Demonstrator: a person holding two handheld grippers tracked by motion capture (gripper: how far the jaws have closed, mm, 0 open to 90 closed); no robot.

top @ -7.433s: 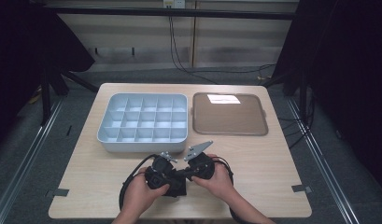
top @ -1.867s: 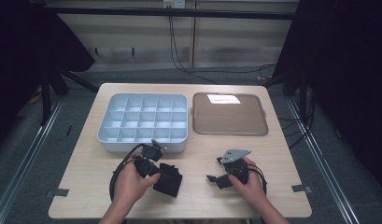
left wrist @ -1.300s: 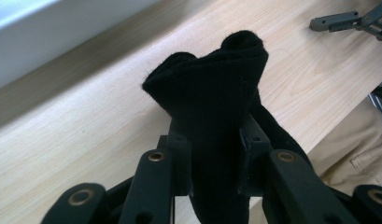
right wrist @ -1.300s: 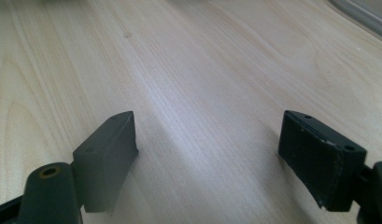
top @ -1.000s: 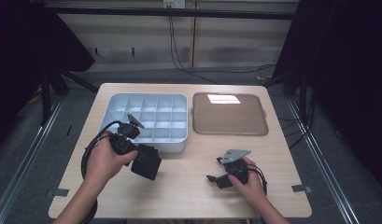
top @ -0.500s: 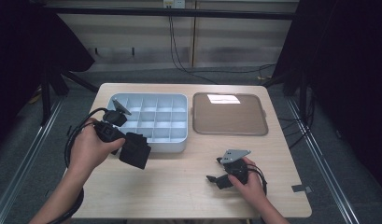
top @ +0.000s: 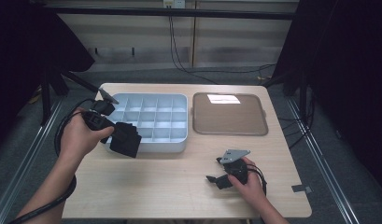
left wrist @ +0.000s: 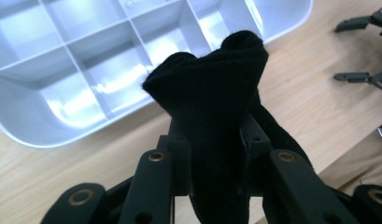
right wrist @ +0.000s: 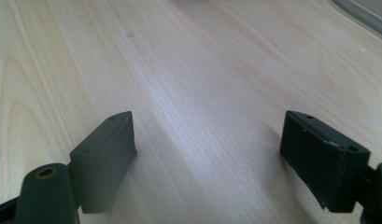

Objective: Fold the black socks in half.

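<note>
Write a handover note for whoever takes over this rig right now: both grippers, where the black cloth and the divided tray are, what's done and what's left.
Left gripper: shut on the black cloth, held in the air at the front left corner of the grey divided tray.
Right gripper: open, holding nothing, low over the wooden table at front right.
Brown tray: right of the divided tray, with a pale patch at its far edge.
Done: cloth picked up and brought to the divided tray.
Left: probably to place the cloth in a compartment; none holds anything yet.

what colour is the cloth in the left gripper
Plain black cloth, clearest in the left gripper view.
</note>
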